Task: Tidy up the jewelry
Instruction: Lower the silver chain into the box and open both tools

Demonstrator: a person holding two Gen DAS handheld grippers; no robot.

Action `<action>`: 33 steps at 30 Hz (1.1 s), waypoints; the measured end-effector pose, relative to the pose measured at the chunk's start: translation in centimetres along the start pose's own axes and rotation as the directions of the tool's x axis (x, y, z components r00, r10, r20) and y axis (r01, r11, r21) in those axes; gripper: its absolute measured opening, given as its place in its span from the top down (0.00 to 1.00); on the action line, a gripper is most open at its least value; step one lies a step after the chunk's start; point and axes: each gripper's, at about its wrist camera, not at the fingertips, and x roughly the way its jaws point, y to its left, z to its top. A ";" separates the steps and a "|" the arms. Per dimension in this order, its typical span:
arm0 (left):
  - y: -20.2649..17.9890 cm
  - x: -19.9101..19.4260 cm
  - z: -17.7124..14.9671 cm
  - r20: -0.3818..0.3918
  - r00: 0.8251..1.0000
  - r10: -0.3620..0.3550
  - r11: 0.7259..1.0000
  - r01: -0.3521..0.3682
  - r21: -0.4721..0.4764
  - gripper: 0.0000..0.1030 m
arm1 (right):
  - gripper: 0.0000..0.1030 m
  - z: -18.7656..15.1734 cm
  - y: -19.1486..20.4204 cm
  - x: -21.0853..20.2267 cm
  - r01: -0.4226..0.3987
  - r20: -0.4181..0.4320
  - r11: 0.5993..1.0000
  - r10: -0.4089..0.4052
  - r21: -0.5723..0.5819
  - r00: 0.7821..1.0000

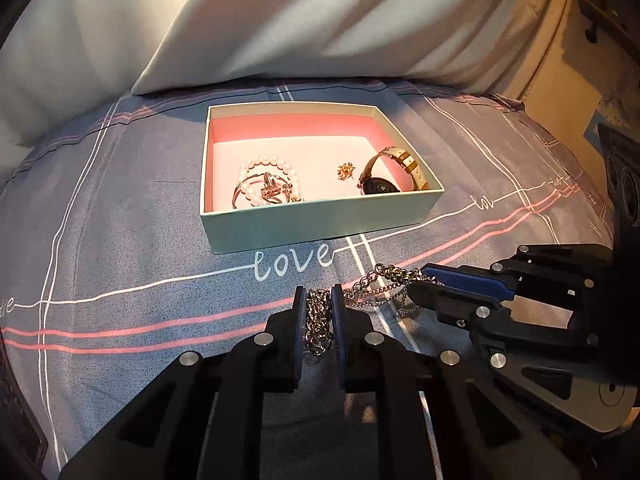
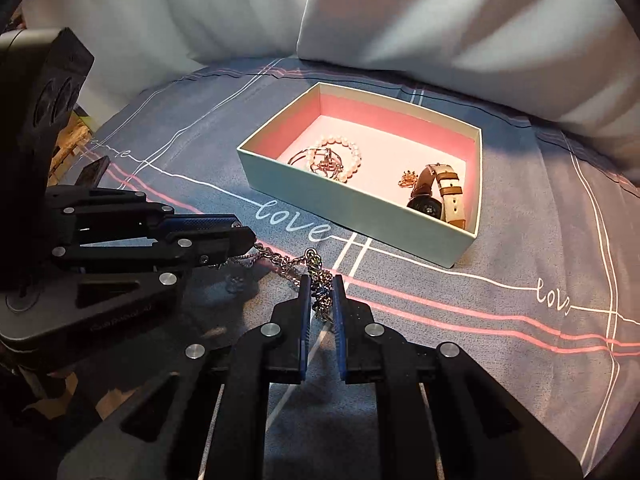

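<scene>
Grey-blue bedding point(image 1: 132, 208) with white and pink stripes and the word "love" printed on it covers the bed, and white pillows point(image 1: 280, 20) stand along its far side.

Seen from the left wrist, an open box point(image 1: 320, 222), pale mint outside and pink inside, sits on the bedding just beyond the "love" lettering. At its left end lies a pearl bracelet point(image 1: 270, 168) with a thin metal bangle point(image 1: 250, 188) and some small gold pieces piled on it; I cannot tell those pieces apart. Further right is a small gold flower-shaped ornament point(image 1: 345, 171), and at the right end a wristwatch point(image 1: 386, 176) with a dark dial and a cream strap leans against the wall.

In front of the box, the left gripper point(image 1: 319, 300) is closed on a silver chain necklace point(image 1: 318, 320), whose links bunch between its blue-padded fingers. The chain runs rightwards across the pink stripe to the right gripper point(image 1: 416, 284), which comes in from the right and is clamped on the other part of the chain.

From the right wrist, the same chain point(image 2: 280, 260) stretches from the left gripper point(image 2: 250, 242) at the left to the right gripper point(image 2: 320, 294), both pinching it, near the box point(image 2: 360, 204) but outside it.
</scene>
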 end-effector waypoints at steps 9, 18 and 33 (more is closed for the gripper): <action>-0.5 -3.6 4.2 0.122 0.993 -0.003 1.000 0.005 -0.016 0.88 | 0.89 4.1 -1.2 -4.0 0.027 0.124 1.000 -0.027 -0.002 0.992; 0.2 -1.8 9.8 0.137 0.990 0.020 0.997 -0.011 -0.070 0.88 | 0.90 9.4 -3.2 -2.7 0.072 0.150 0.997 -0.073 0.016 0.986; 1.8 4.8 13.2 0.023 0.997 0.069 0.992 -0.066 -0.104 0.93 | 0.92 10.6 -5.8 3.3 0.092 0.035 0.995 -0.094 0.045 0.995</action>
